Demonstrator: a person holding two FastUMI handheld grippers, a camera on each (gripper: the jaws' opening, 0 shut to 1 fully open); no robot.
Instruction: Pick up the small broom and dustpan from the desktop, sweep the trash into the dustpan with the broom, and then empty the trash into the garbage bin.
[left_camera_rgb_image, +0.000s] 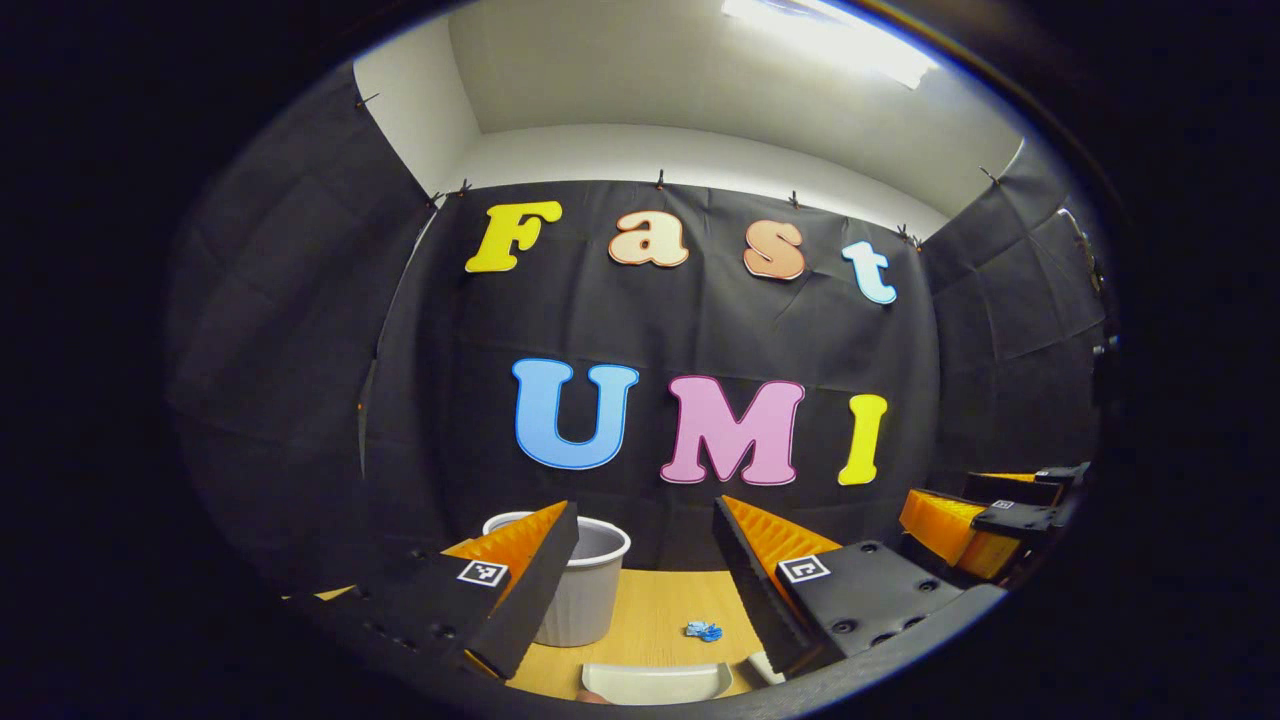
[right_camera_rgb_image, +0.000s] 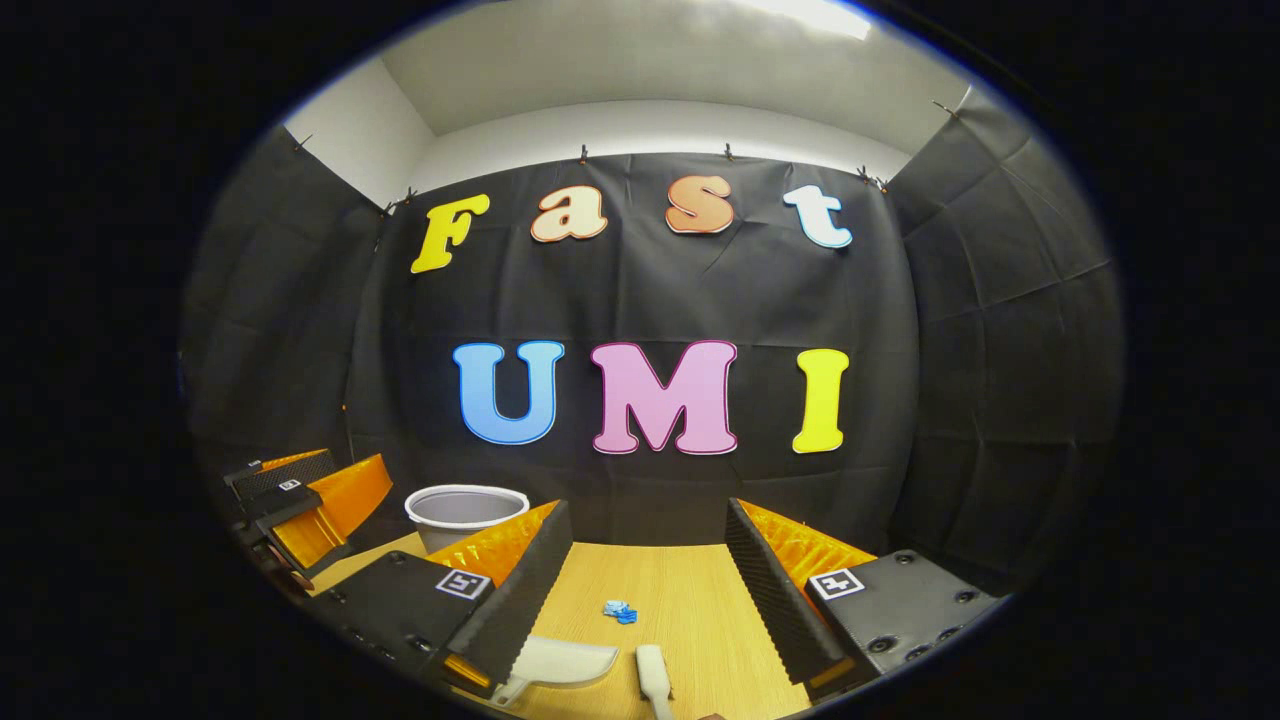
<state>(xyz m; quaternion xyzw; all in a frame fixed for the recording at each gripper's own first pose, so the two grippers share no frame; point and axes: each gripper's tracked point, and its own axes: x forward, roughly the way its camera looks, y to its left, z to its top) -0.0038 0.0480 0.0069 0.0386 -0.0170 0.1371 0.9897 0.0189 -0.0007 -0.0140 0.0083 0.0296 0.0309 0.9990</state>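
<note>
Nearest the camera in the left gripper view, the left gripper (left_camera_rgb_image: 645, 560) has its two fingers spread wide with nothing between them, poised above the near edge of the wooden counter (left_camera_rgb_image: 660, 600). Directly below that gap lies the pale dustpan (left_camera_rgb_image: 655, 683), resting flat at the counter's near edge, which suggests this gripper is lined up to come down on it. Just beyond the dustpan, toward the middle of the counter, sits a small crumpled blue scrap of trash (left_camera_rgb_image: 704, 631), apart from everything else. A white ribbed garbage bin (left_camera_rgb_image: 585, 590) stands at the counter's far left corner, upright and open at the top, partly hidden behind the gripper's left finger. In the right gripper view, the right gripper (right_camera_rgb_image: 648, 575) is likewise wide open and holding nothing, hovering over the near edge. Below it lies the small broom (right_camera_rgb_image: 652, 680), pale, flat on the counter just right of the dustpan (right_camera_rgb_image: 560, 662), the two near each other but apparently not touching. The trash (right_camera_rgb_image: 620, 611) lies a little beyond both tools, the bin (right_camera_rgb_image: 466, 513) farther back left. Each tool seems placed beneath the gripper meant to lift it; neither has been picked up yet.
</note>
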